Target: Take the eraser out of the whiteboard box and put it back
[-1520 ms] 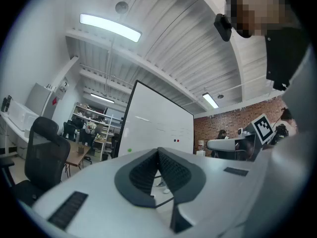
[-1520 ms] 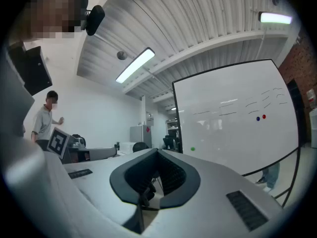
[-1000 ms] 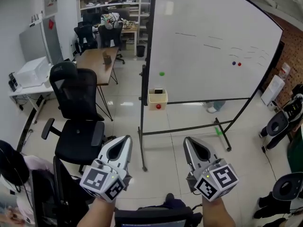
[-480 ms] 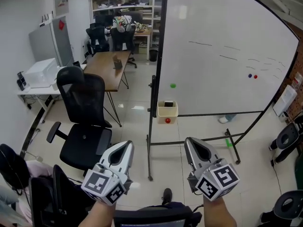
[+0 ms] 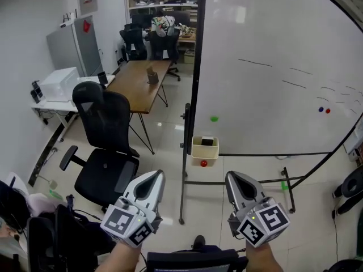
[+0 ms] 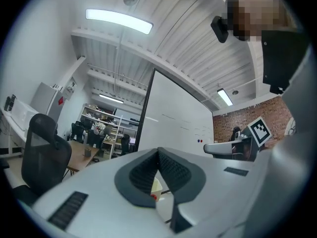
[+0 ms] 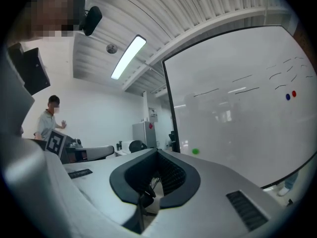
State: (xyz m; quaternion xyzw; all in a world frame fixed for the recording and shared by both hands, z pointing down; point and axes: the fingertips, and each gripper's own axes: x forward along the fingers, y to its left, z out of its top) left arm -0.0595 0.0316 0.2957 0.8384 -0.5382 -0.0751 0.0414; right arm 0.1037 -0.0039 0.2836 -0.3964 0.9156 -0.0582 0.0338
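A small cream whiteboard box (image 5: 205,148) hangs at the lower left of the big whiteboard (image 5: 272,78), and a dark eraser (image 5: 207,141) sits in its top. A red magnet (image 5: 203,163) is just under the box and a green one (image 5: 214,118) above it. My left gripper (image 5: 157,176) and right gripper (image 5: 232,177) are held side by side low in the head view, both shut and empty, pointing level toward the board, well short of the box. The box (image 6: 155,186) peeks through below the left gripper's (image 6: 158,150) closed tips. The right gripper (image 7: 157,152) faces the board.
A black office chair (image 5: 108,146) stands left of the board's stand (image 5: 182,197). Behind it are a wooden table (image 5: 142,81) and a white desk with a printer (image 5: 59,84). A dark bag (image 5: 62,237) lies at lower left. A person (image 7: 49,115) stands far off.
Both grippers have moved forward toward the whiteboard. The box and board now look larger and sit lower and further right in the head view. Both grippers stay shut.
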